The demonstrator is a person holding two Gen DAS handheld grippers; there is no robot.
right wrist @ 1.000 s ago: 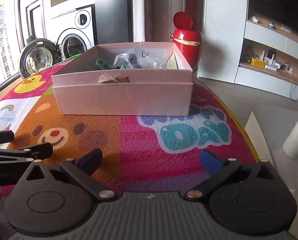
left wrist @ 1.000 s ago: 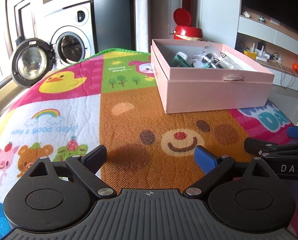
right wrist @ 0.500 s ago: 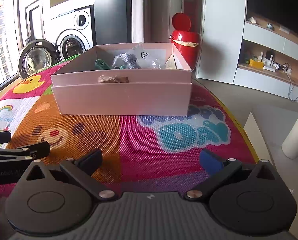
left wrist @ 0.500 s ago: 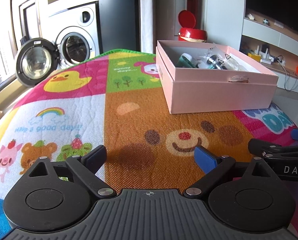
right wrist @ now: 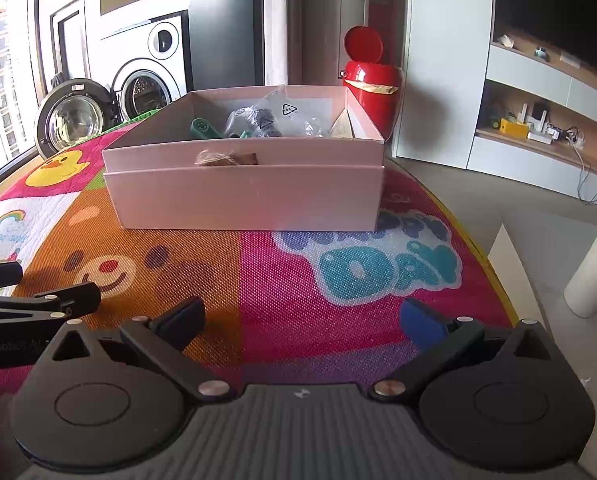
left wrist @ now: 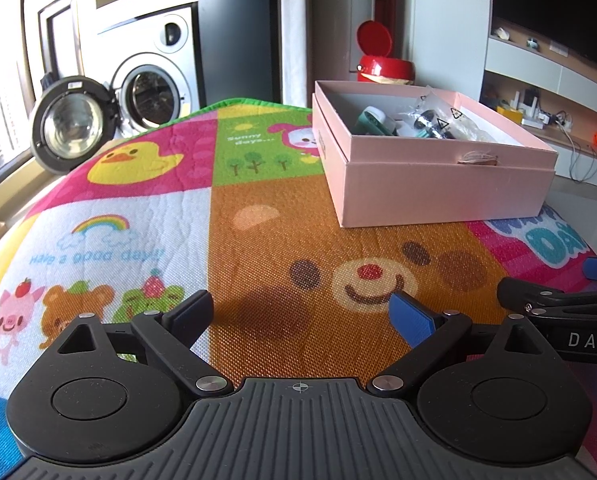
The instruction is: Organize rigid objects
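A pink cardboard box (left wrist: 438,188) (right wrist: 250,196) stands on the colourful play mat (left wrist: 278,240) (right wrist: 298,272). Inside it lie a green object (left wrist: 372,122) (right wrist: 202,128), clear plastic bags with dark parts (left wrist: 438,122) (right wrist: 274,116) and a twine bundle (left wrist: 478,158) (right wrist: 214,158) by the near wall. My left gripper (left wrist: 302,312) is open and empty, low over the mat, short of the box. My right gripper (right wrist: 302,316) is open and empty, facing the box. Each gripper shows at the edge of the other's view.
A red lidded bin (left wrist: 382,64) (right wrist: 372,80) stands behind the box. Washing machines (left wrist: 154,76) with an open door (left wrist: 70,124) are at the back left. White shelving (right wrist: 546,112) is on the right. The mat's right edge (right wrist: 486,252) drops to the floor.
Both grippers have eased slightly back and up from the box. Both stay open and empty. The box and its contents have not moved.
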